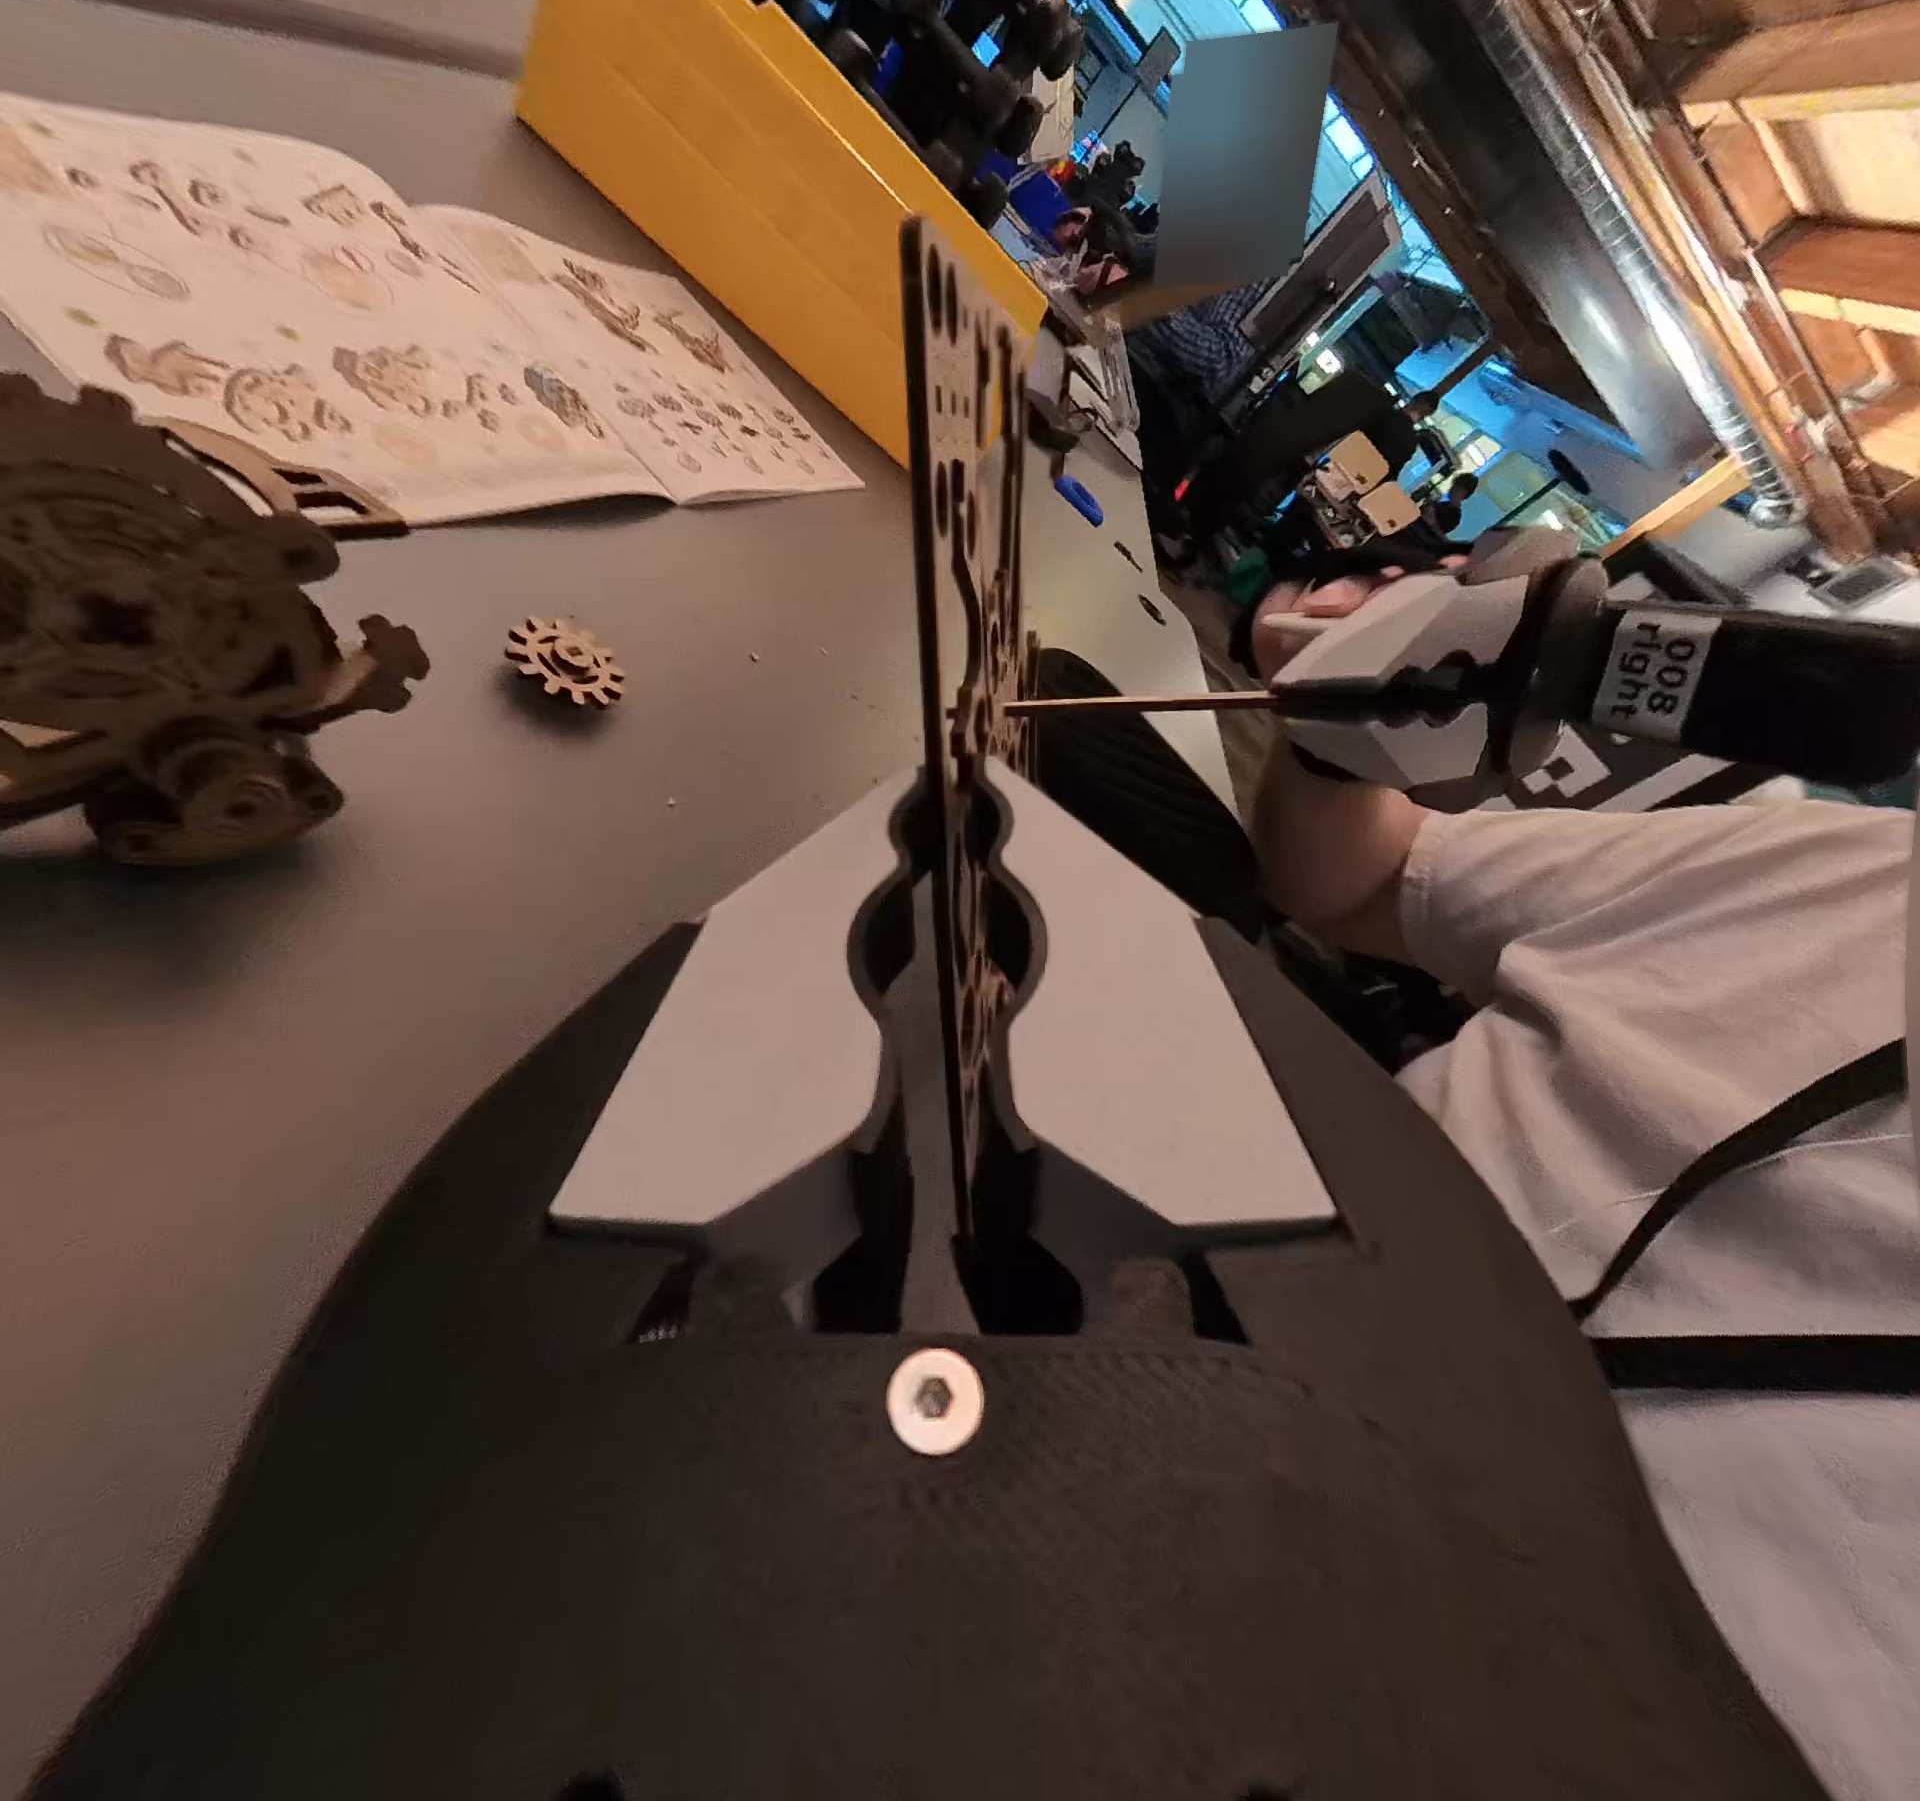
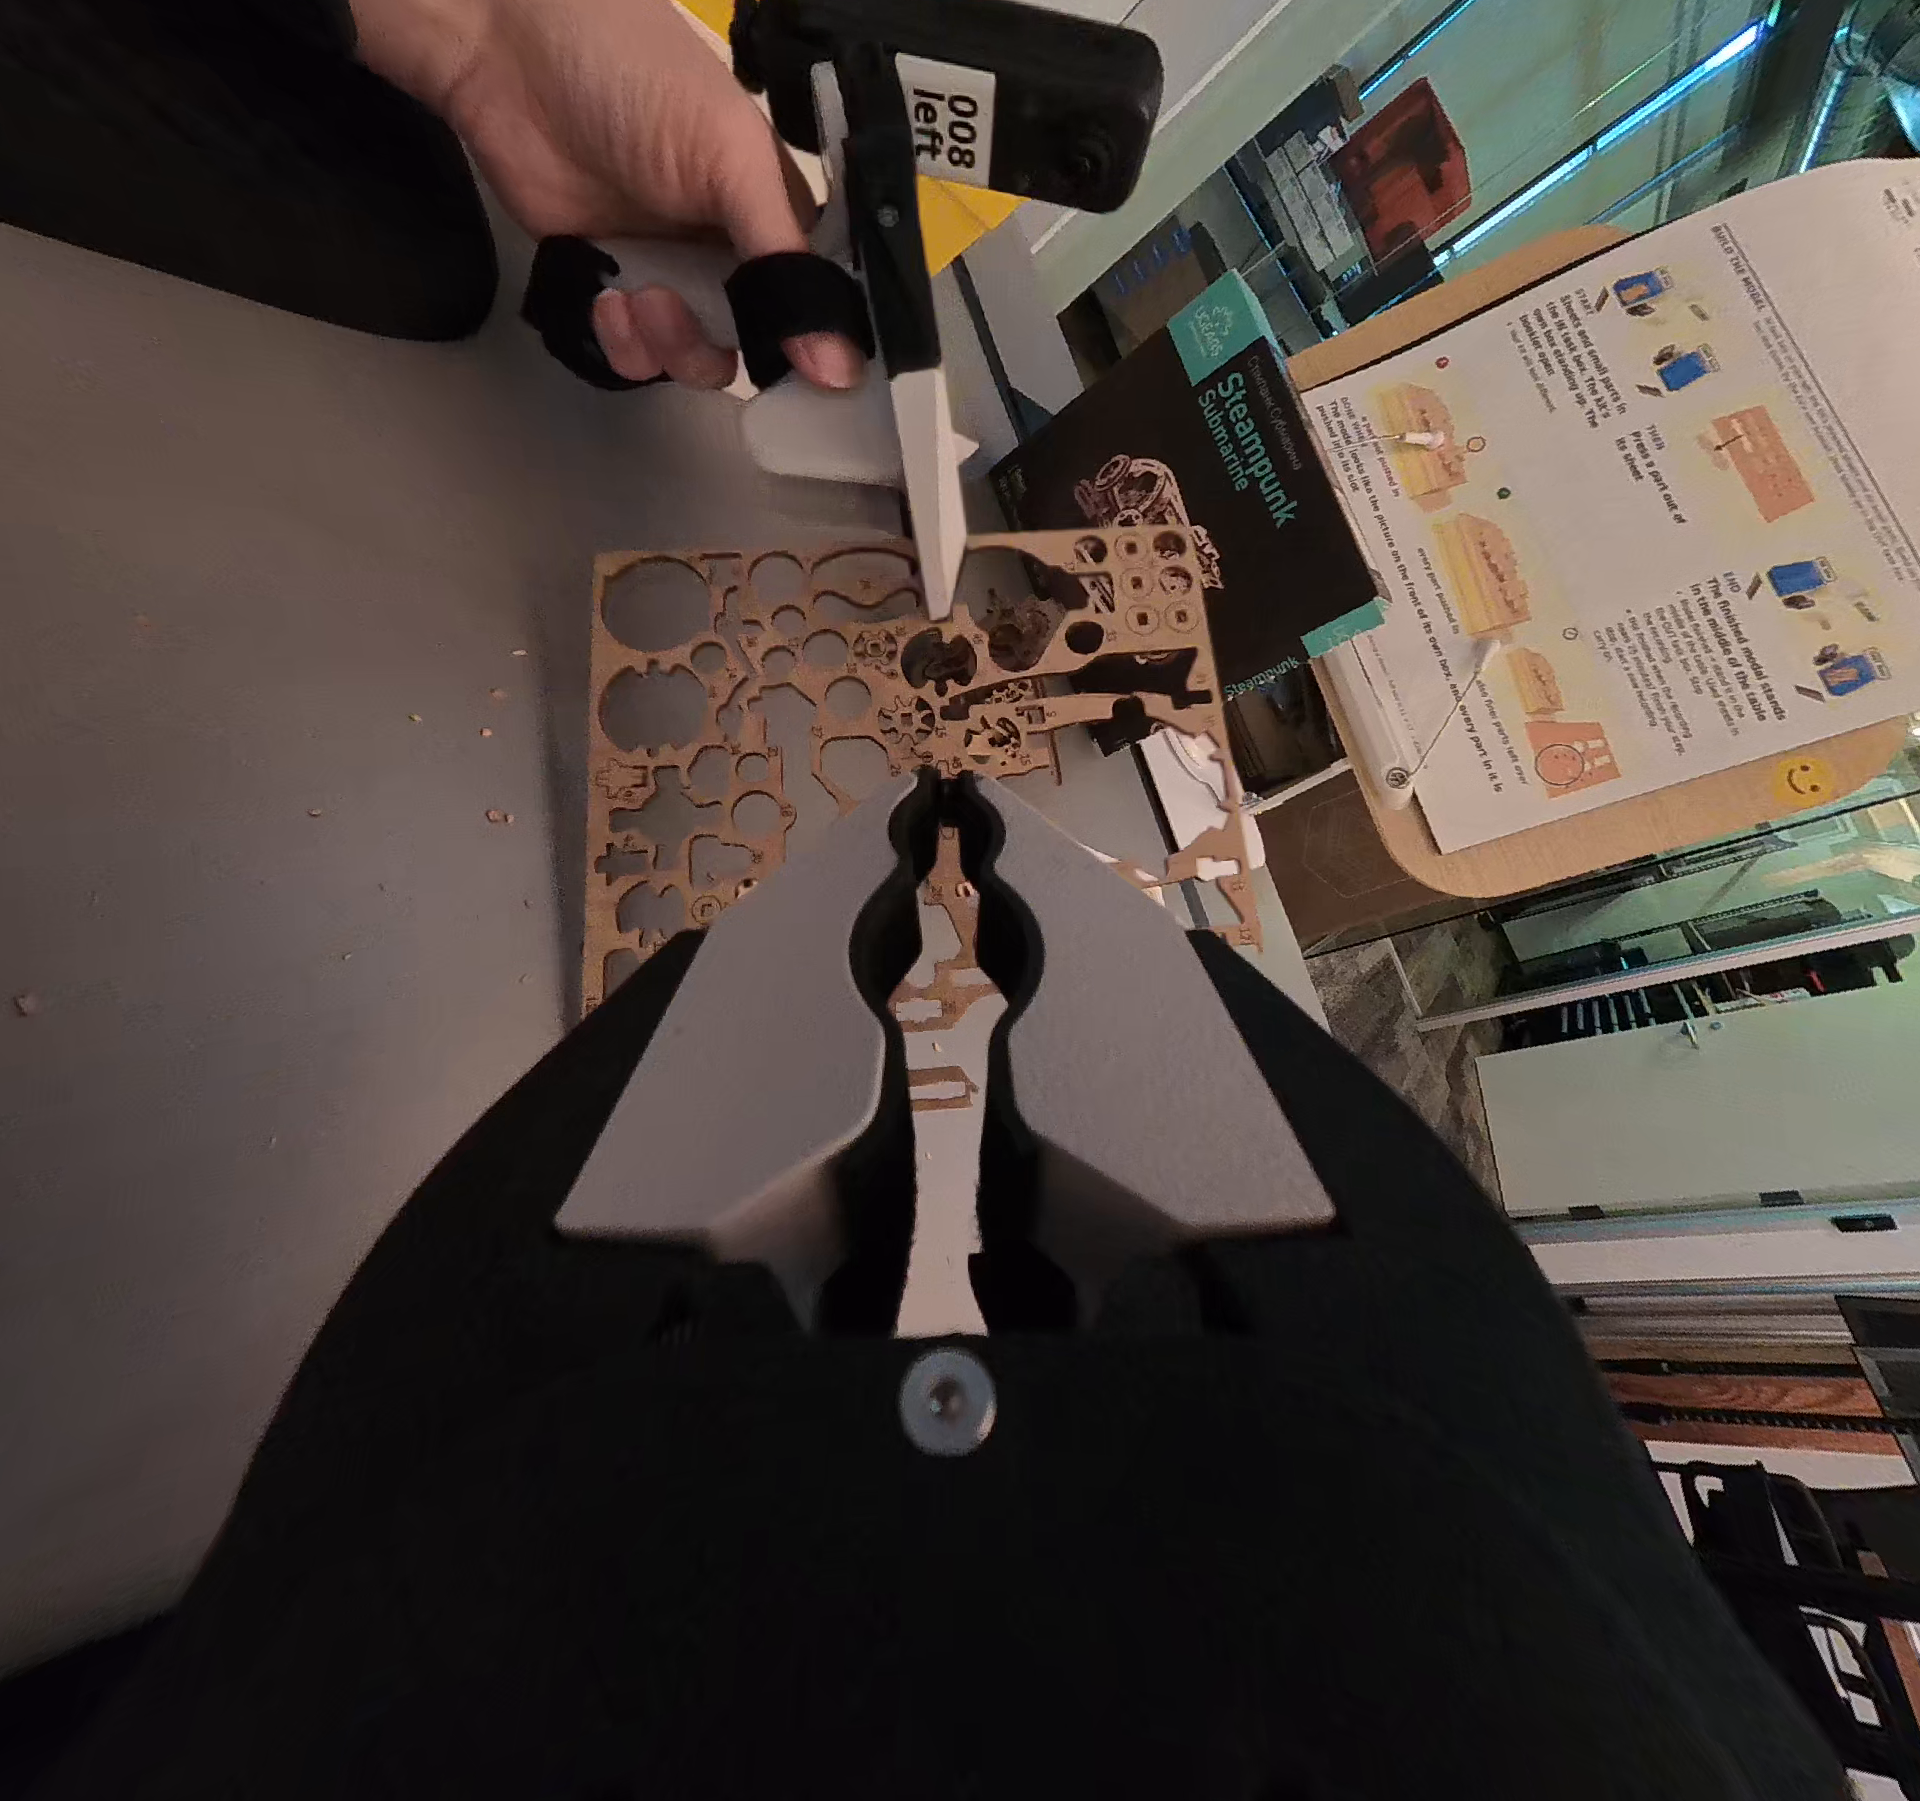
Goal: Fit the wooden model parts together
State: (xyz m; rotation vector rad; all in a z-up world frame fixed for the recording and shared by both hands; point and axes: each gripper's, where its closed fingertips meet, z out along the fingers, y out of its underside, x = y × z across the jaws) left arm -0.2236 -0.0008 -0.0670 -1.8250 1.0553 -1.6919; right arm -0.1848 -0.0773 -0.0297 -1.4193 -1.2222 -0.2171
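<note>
A: Left gripper (image 1: 951,795), how wide?

B: Almost closed, clamped on the lower edge of the wooden sheet (image 1: 961,504). Held upright above the table (image 1: 623,920), edge-on to its own camera.

A: And the right gripper (image 2: 943,785)?

B: Pinched tight on a thin stick (image 1: 1143,705). Aimed straight at the sheet's face, with the stick level and square to the board.

A: Touching yet?

B: Looks so. Tip right against a small piece not yet punched out, low on the sheet, just above the left fingertips. Hard to tell whether pressing in or merely resting.

A: Which way to push, then?

B: Along the stick, from the right hand's side through to the far face. Probably best kept square, otherwise likely to skid off the piece. Worth bracing firmly with the left, being the only support.

A: Rest of the kit?

B: Well off on the sheet's far side: half-built model (image 1: 156,671), loose gear (image 1: 566,660) near it, open booklet (image 1: 416,349) behind, yellow bin (image 1: 748,151) further back.
</note>
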